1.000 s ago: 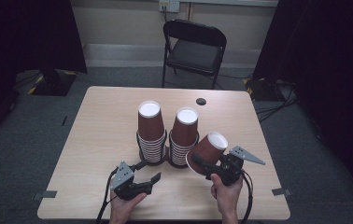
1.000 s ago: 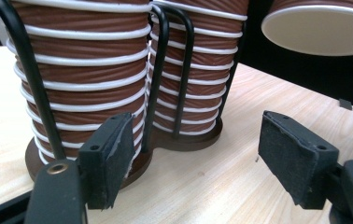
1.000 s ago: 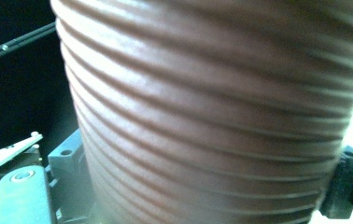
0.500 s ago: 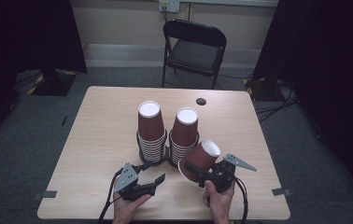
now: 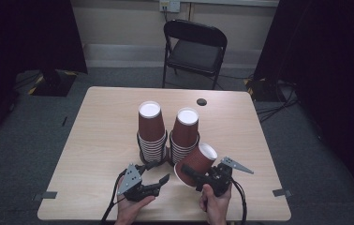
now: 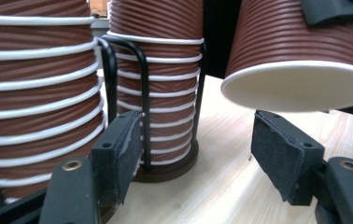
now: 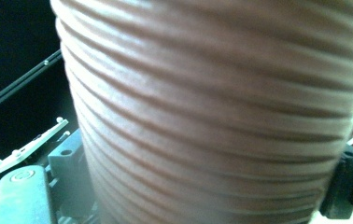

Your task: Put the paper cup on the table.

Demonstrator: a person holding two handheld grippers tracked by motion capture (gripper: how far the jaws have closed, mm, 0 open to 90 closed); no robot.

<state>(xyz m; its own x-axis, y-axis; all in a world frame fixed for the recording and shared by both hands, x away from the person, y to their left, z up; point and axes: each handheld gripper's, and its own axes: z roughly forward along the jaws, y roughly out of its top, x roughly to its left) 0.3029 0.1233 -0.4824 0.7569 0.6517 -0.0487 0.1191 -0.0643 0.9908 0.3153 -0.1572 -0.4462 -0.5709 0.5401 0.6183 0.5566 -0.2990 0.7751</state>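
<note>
1. Your right gripper (image 5: 193,172) holds a single brown ribbed cup (image 5: 196,164) at the near right of the table (image 5: 100,126), tilted so its white rim points down toward you and its white base points up and away.
2. In the right gripper view the cup's ridged wall (image 7: 212,121) sits blurred between the jaws. The pads are hard to make out there, but the cup hangs clear of the tabletop in the left gripper view, so the jaws look closed on its wall.
3. Your left gripper (image 5: 165,180) lies low over the table near the front edge, its jaws standing apart with nothing between them. They have just been closing a little.
4. In the left gripper view the held cup's rim (image 6: 300,86) hovers just above the jaw on the right side of that view, not touching it as far as can be told.
5. Two stacks of upturned cups stand upright side by side at the middle of the table: the left stack (image 5: 151,131) and the right stack (image 5: 185,133), each in a black wire holder (image 6: 143,93) on a round base.
6. The held cup sits just beside the right stack, on its near right side.
7. A black folding chair (image 5: 194,49) stands beyond the far edge of the table, and a small dark disc (image 5: 202,101) lies near that edge.
</note>
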